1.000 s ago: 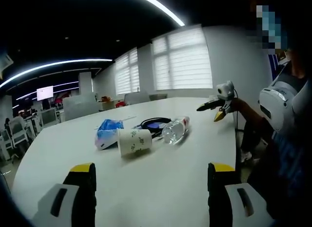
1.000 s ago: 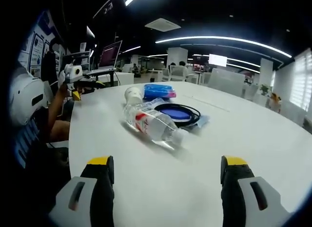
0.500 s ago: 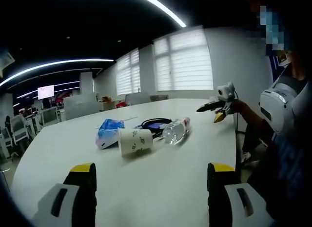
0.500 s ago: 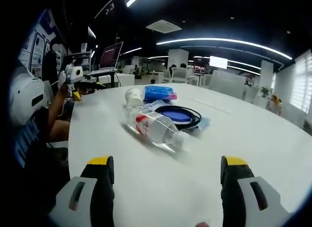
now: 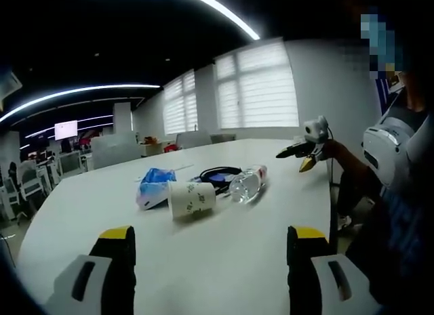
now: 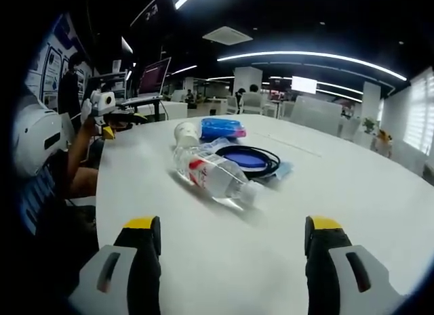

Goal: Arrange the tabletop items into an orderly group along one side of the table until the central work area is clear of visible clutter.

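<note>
— Clutter first, from the left gripper view: what lies on the counter (image 5: 169,261)?

— A paper cup (image 5: 192,199) on its side, mouth turned toward the camera, with a blue bag (image 5: 152,187) just beside it on the left. Behind the cup sits a coil of black cable (image 5: 218,174), and a clear water bottle (image 5: 246,182) lies on its side next to the coil. The left gripper (image 5: 211,274) hangs low over the near edge, jaws spread wide, nothing between them. The right gripper (image 5: 300,151) is held off the far right edge of the counter; I cannot tell its jaws from here.

— And the right gripper view?

— Here the water bottle (image 6: 211,173) lies nearest, red label up, cap toward the right. The black cable (image 6: 248,158) rings a blue disc behind it; the paper cup (image 6: 186,133) and blue bag (image 6: 222,127) lie farther back. The right gripper (image 6: 226,271) has its jaws wide apart and empty. The left gripper (image 6: 108,117) hovers at the counter's left edge.
</note>
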{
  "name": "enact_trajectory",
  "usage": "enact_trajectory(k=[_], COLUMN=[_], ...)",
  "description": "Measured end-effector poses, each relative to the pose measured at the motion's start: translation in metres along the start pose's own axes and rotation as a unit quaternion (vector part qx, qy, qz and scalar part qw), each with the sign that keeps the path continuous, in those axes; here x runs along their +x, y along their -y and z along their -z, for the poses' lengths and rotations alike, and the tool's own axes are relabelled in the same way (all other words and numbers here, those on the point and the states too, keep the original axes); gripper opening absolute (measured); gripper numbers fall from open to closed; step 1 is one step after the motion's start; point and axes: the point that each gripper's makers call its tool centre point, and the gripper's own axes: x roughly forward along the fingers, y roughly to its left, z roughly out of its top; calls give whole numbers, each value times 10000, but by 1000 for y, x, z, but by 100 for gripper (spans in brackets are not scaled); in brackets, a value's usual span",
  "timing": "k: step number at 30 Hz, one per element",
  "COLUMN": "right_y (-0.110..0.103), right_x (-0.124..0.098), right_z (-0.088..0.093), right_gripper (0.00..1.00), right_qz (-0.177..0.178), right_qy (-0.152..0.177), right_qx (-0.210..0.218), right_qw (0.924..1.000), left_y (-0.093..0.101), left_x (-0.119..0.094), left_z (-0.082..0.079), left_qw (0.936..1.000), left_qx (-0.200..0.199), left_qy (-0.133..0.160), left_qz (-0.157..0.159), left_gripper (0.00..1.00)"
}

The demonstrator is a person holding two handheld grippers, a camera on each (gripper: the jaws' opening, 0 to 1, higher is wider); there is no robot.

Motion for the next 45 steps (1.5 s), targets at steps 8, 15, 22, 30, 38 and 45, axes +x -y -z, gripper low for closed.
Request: enact_trajectory(k=[8, 15, 22, 30, 38, 45], right_y=[1, 0, 1, 3, 3, 3], right_x=[2, 3, 4, 6, 11, 14], right_z=[-1, -1, -1, -2, -3, -3], right_gripper=[83, 82, 82, 81, 81, 80], right_qz=[-20, -49, -57, -93, -155, -208], right_qy=[-26, -42, -63, -93, -130, -162], right_qx=[-7, -25, -19, -63, -93, -105], right_qw=[10000, 10000, 10000, 9999, 9998, 9996], left_y=[-2, -3, -4, -12, -7, -5], left_x=[-3, -2, -2, -3, 0, 2], left_z=[2, 2, 0, -1, 1, 2], left_qw=[10000, 9999, 9999, 9995, 9998, 9998], left_qx=[-27, -145, -92, -217, -171, -167], left_qy=[-17, 5, 39, 61, -14, -49], left_qz=[-35, -31, -47, -198, -101, -46], left_gripper=[91, 84, 84, 83, 83, 81])
